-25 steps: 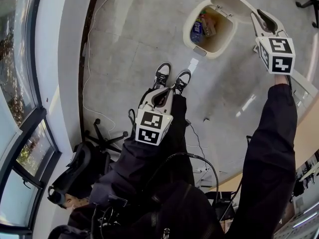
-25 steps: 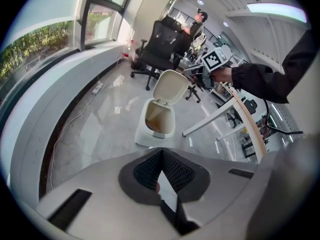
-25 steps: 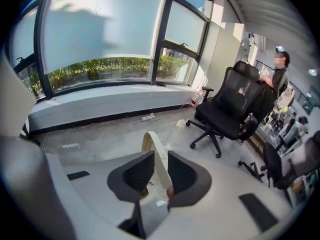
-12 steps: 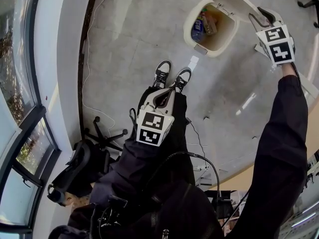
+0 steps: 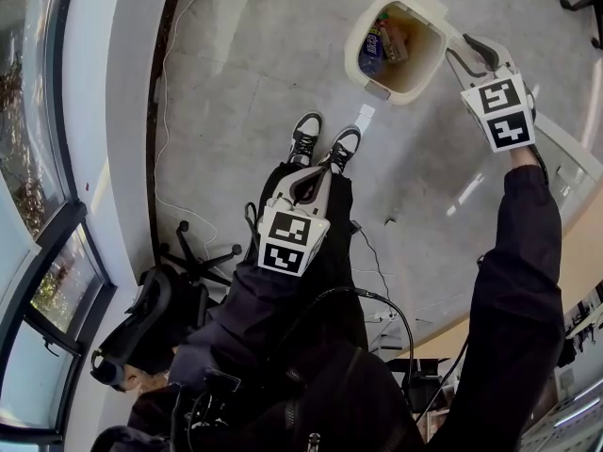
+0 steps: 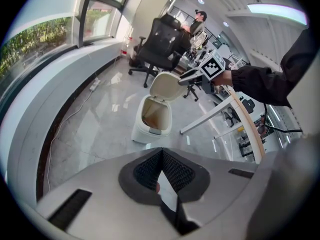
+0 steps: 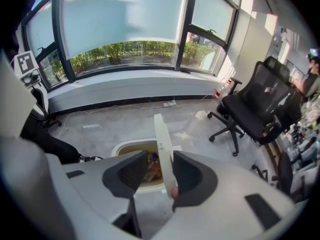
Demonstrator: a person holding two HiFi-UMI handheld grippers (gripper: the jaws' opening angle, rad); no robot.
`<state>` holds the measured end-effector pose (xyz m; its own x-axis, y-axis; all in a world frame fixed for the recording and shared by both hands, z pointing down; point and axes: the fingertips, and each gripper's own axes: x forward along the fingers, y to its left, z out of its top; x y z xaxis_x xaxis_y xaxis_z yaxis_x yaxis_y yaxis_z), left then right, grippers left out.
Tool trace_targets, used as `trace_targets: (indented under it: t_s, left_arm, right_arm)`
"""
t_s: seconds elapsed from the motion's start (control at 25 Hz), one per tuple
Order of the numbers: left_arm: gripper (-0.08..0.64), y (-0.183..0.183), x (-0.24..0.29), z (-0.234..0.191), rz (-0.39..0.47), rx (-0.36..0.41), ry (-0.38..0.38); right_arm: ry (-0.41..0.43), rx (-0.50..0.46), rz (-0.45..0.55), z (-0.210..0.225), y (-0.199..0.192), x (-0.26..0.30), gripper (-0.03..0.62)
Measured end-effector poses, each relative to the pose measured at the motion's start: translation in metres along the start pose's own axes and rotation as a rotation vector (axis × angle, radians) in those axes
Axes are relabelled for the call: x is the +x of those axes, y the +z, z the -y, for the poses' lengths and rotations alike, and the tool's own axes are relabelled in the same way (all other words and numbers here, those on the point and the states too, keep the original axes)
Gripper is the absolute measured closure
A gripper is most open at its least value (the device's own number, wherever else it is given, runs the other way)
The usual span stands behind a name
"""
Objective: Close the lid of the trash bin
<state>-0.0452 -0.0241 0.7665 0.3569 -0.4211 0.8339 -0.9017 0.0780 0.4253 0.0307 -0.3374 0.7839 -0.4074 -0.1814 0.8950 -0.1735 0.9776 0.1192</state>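
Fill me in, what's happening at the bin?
A person holds a gripper in each hand. The right tongs, just opened wider, straddle the raised lid of the trash bin without clamping it; the bin is not yet closed. The left tongs are shut and empty, away from the bin.

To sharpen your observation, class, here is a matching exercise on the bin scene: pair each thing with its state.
Things:
1 lid
2 left gripper
3 trash bin
4 right gripper

States:
A jaws together
B rubbish inside
C jaws apart
D standing on edge

Pairs: 1-D, 2-A, 3-B, 4-C.

The right gripper's jaws have just been opening, with the lid between them.
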Motion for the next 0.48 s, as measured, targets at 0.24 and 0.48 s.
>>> trace_targets:
  t_s: [0.24,0.48]
  left_arm:
    - [0.558,-0.004,-0.004,-0.001,-0.003,0.002,0.002]
    - [0.558,-0.012,-0.007,-0.007,-0.013,-0.005,0.003]
  right_arm:
    - [0.107,0.051,0.011,-0.056,-0.016,0.003,0.426]
    - [0.184,0.070,-0.019,-0.100,-0.033,0.024,0.426]
